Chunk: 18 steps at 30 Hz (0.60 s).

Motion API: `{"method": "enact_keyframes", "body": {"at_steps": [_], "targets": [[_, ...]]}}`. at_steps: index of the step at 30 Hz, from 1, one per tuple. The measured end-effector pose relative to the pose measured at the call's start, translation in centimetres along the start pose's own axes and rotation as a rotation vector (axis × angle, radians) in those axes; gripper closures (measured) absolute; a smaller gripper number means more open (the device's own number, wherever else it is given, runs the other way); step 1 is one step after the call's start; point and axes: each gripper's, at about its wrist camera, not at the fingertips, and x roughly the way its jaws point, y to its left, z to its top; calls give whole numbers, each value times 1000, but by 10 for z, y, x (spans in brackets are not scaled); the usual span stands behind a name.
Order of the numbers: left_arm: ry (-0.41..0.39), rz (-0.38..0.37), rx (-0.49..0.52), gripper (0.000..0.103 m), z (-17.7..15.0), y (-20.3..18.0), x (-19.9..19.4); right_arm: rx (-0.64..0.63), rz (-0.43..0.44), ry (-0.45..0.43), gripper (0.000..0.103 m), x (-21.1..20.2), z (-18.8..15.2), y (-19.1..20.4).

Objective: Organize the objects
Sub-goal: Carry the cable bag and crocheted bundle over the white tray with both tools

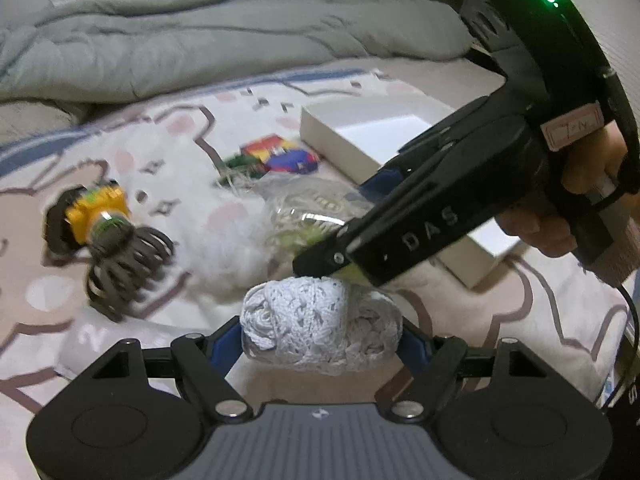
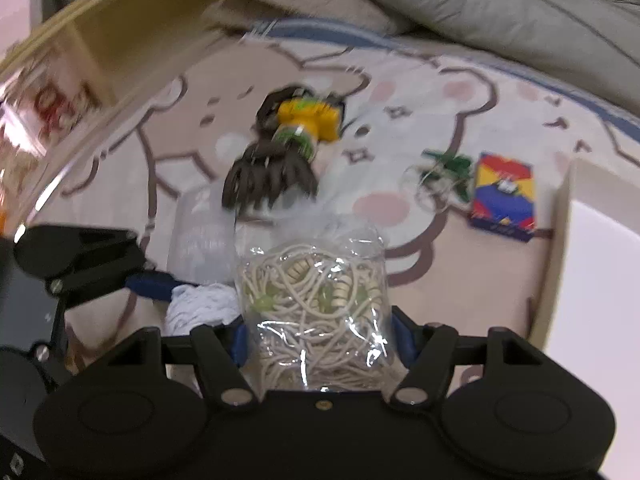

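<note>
Both grippers grip bundles that hide their own pads: the left gripper (image 1: 320, 344) clamps a white crocheted bundle (image 1: 320, 320), the right gripper (image 2: 320, 332) a clear bag of cords (image 2: 316, 300). Blur smears the brown-and-yellow toy (image 2: 280, 152) on the patterned blanket (image 2: 400, 92). An open white box (image 1: 376, 136) — partly covered by the right gripper — lies beside the colourful card pack (image 2: 504, 196), with bare blanket between.
</note>
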Motion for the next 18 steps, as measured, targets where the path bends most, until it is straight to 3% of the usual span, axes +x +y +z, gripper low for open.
{"method": "enact_keyframes", "body": {"at_steps": [10, 18], "targets": [[-91, 106, -84, 24, 23, -4, -38, 99, -79, -162, 35, -54, 26, 13], [-134, 222, -182, 24, 22, 6, -61, 152, -126, -251, 35, -90, 34, 25]]}}
